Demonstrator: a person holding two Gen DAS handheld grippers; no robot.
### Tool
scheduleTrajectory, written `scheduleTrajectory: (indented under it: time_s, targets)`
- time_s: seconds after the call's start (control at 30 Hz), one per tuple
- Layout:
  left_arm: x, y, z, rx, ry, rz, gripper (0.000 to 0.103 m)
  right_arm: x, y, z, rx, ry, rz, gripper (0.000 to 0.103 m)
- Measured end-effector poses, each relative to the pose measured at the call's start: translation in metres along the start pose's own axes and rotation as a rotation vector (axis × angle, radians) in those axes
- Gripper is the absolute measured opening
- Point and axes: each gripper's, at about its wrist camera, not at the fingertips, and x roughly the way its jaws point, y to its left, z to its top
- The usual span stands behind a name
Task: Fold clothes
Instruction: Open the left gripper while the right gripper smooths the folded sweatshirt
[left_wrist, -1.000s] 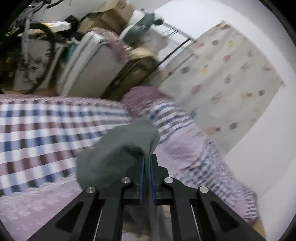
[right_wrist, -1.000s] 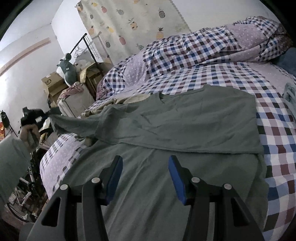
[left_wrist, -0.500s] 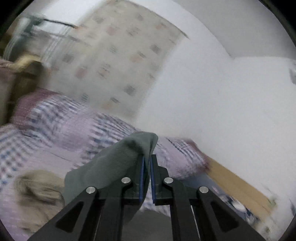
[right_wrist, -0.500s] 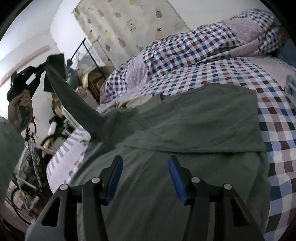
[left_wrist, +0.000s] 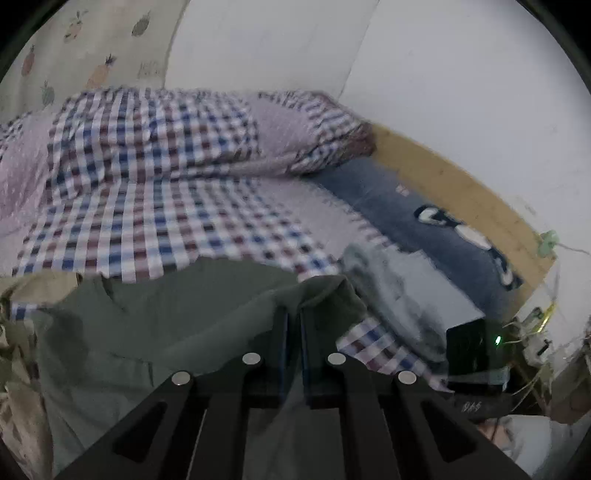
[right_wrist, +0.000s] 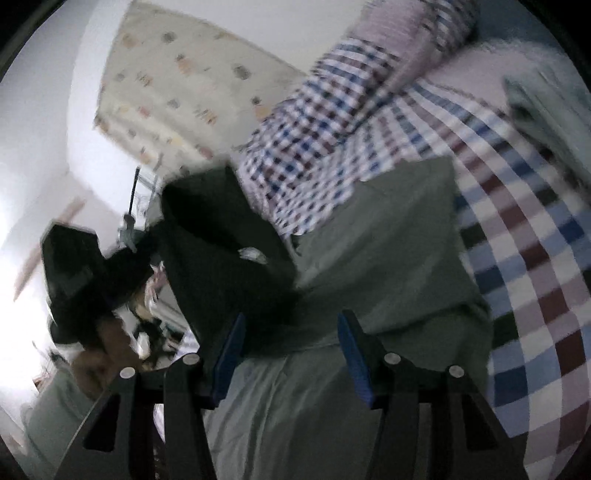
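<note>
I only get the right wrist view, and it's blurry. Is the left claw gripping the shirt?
Observer: Yes. The left wrist view shows the left claw shut on a raised edge of the shirt.
Operator: What lies past that edge?
Observer: A blue pillow with white print, lying along a wooden headboard.
Operator: Anything nearer the claw?
Observer: A black box with a small green light, to the claw's right.
</note>
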Motion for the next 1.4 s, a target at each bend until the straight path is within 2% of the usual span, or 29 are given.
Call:
scheduleTrajectory:
  time_s: [0.1, 0.2, 0.27, 0.33, 0.37, 0.43, 0.53, 0.63, 0.67, 0.7, 0.73, 0.77, 0.8, 0.83, 0.93, 1.0, 1.13, 1.23, 1.3, 1.4]
  targets:
    - [0.011, 0.001, 0.002, -0.003, 0.027, 0.051, 0.005, 0.005, -0.026, 0.005, 0.142, 0.034, 0.034, 0.057]
    - [0.015, 0.006, 0.012, -0.016, 0.021, 0.100, 0.005, 0.007, -0.044, 0.007, 0.249, 0.027, 0.083, 0.057]
    - [0.009, 0.005, 0.020, -0.030, -0.038, 0.119, 0.005, 0.005, -0.047, 0.010, 0.269, 0.009, 0.096, 0.057]
    - [-0.002, 0.000, 0.024, -0.035, -0.117, 0.084, 0.005, 0.004, -0.046, 0.013, 0.256, -0.007, 0.093, 0.057]
    - [0.002, -0.004, 0.021, -0.025, -0.098, 0.053, 0.005, 0.004, -0.045, 0.015, 0.248, -0.014, 0.091, 0.057]
    - [0.019, -0.017, 0.007, 0.028, -0.001, 0.008, 0.005, 0.002, -0.044, 0.017, 0.240, -0.027, 0.091, 0.057]
    - [0.050, -0.036, -0.026, 0.117, 0.178, -0.019, 0.006, -0.002, -0.047, 0.020, 0.243, -0.047, 0.084, 0.057]
    - [0.061, -0.044, -0.052, 0.129, 0.262, -0.028, 0.014, -0.008, -0.054, 0.022, 0.271, -0.062, 0.074, 0.057]
    - [0.060, -0.046, -0.060, 0.122, 0.269, -0.038, 0.024, -0.010, -0.056, 0.023, 0.280, -0.067, 0.070, 0.057]
    - [0.055, -0.045, -0.064, 0.102, 0.259, -0.053, 0.036, -0.012, -0.058, 0.023, 0.286, -0.074, 0.064, 0.057]
    - [0.047, -0.044, -0.067, 0.078, 0.244, -0.064, 0.043, -0.014, -0.059, 0.024, 0.290, -0.080, 0.060, 0.057]
    - [0.040, -0.042, -0.071, 0.054, 0.230, -0.076, 0.054, -0.015, -0.060, 0.025, 0.293, -0.083, 0.059, 0.057]
    - [0.034, -0.042, -0.073, 0.036, 0.213, -0.084, 0.060, -0.017, -0.061, 0.026, 0.295, -0.085, 0.058, 0.057]
    - [0.025, -0.041, -0.075, 0.026, 0.192, -0.081, 0.062, -0.018, -0.062, 0.026, 0.296, -0.087, 0.058, 0.057]
    - [-0.010, -0.030, -0.082, 0.009, 0.111, -0.040, 0.068, -0.020, -0.069, 0.026, 0.292, -0.080, 0.060, 0.057]
    - [-0.040, -0.010, -0.088, -0.009, 0.036, 0.036, 0.073, -0.018, -0.068, 0.027, 0.287, -0.074, 0.055, 0.057]
    - [-0.095, 0.045, -0.108, -0.090, -0.091, 0.285, 0.075, -0.016, -0.068, 0.024, 0.277, -0.066, 0.042, 0.057]
    - [-0.120, 0.091, -0.127, -0.190, -0.109, 0.470, 0.075, -0.014, -0.068, 0.024, 0.272, -0.060, 0.039, 0.057]
    - [-0.128, 0.118, -0.138, -0.284, -0.107, 0.513, 0.075, -0.012, -0.068, 0.022, 0.264, -0.056, 0.034, 0.057]
    - [-0.136, 0.144, -0.153, -0.413, -0.171, 0.474, 0.075, -0.008, -0.064, 0.020, 0.238, -0.045, 0.021, 0.057]
